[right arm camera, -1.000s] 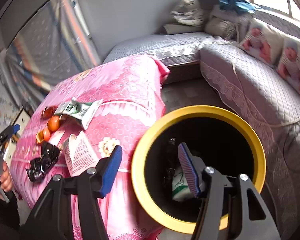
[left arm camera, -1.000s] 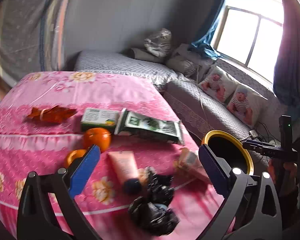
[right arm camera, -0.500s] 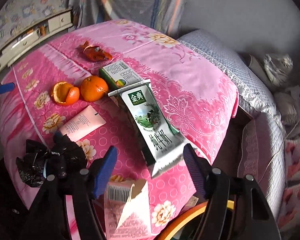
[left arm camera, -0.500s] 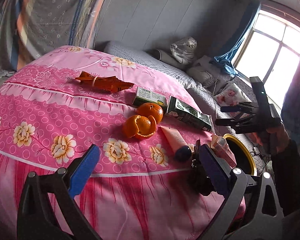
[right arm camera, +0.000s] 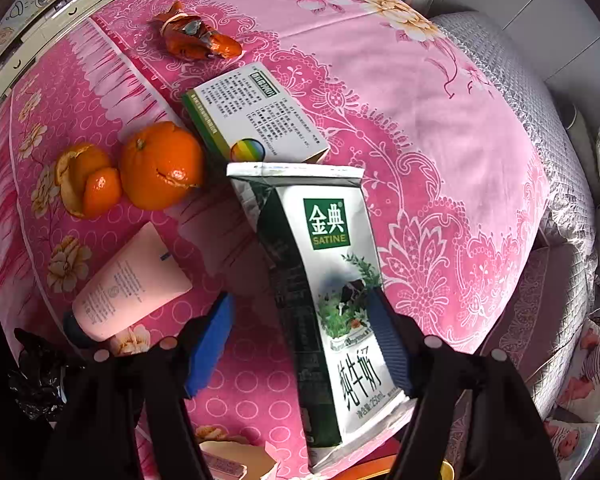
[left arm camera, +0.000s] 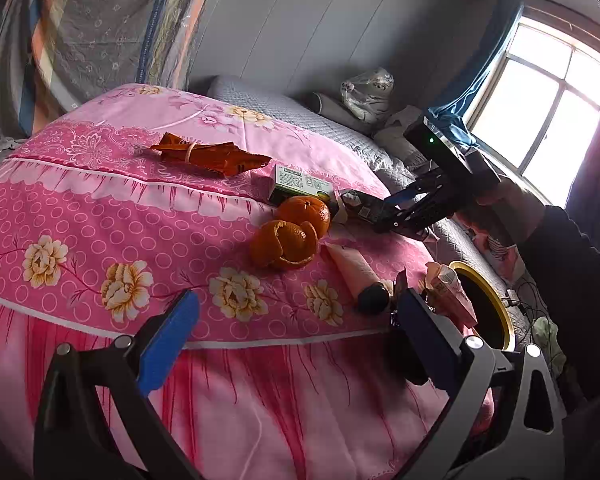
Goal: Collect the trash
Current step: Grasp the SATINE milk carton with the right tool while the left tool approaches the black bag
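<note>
A green and white milk carton (right arm camera: 324,276) lies flat on the pink flowered tablecloth (right arm camera: 440,92). My right gripper (right arm camera: 304,332) is open, its jaws to either side of the carton's lower half; it also shows in the left wrist view (left arm camera: 384,210) over the carton (left arm camera: 360,204). My left gripper (left arm camera: 296,336) is open and empty, off the table's near edge. An orange peel (left arm camera: 284,240), an orange wrapper (left arm camera: 208,154), a black crumpled bag (right arm camera: 40,376) and a torn pink carton (left arm camera: 448,292) lie on the table. The yellow-rimmed bin (left arm camera: 488,312) stands beyond the table's right edge.
A whole orange (right arm camera: 160,164), a green and white box (right arm camera: 256,116) and a pink tube (right arm camera: 132,284) lie beside the carton. A grey sofa (left arm camera: 340,120) runs behind the table, with cushions (right arm camera: 584,380) under a bright window (left arm camera: 548,92).
My right gripper has moved from over the bin down to the table, its open jaws now astride the milk carton. My left gripper has drawn back off the table's near edge.
</note>
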Demonstrator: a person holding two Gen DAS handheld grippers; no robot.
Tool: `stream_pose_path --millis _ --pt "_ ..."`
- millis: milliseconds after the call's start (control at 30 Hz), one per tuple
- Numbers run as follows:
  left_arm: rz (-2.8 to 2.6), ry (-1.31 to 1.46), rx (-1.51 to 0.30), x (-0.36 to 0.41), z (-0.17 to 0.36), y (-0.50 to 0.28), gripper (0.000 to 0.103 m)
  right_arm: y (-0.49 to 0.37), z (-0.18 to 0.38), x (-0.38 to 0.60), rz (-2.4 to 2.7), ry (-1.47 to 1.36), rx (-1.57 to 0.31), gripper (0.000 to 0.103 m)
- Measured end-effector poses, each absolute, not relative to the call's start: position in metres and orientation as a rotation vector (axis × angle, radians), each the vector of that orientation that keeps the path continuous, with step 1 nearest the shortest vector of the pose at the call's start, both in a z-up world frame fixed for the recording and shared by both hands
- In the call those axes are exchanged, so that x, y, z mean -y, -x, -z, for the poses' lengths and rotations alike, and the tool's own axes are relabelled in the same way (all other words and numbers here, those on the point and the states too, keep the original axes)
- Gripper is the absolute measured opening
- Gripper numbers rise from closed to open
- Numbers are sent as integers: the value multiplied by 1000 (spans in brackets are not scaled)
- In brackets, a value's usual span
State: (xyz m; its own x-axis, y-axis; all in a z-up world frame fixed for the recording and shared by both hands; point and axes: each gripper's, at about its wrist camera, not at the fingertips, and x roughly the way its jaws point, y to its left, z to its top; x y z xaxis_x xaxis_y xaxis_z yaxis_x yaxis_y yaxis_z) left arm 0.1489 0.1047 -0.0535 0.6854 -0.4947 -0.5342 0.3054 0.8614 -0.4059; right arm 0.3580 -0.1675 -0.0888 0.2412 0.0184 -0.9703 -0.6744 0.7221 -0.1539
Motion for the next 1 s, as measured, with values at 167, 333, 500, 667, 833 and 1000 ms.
stream_pose_path --millis 167,333,500,667,833,1000 --pt "453 320 -696 -106 55 -153 95 -369 86 172 -531 657 -1241 83" --pt "457 325 -698 -104 53 -153 95 -379 97 171 -578 638 -1282 83" --pt "451 299 -708 -96 52 -154 95 -396 117 175 -564 578 -1340 83" --pt "428 258 -694 -94 45 -150 95 -402 112 188 -559 464 -1301 52" --pt "446 220 -680 -88 35 -145 95 -390 79 216 -590 319 -1200 52" --pt "518 126 -664 -66 26 -134 95 -350 41 243 -587 138 -1089 52"
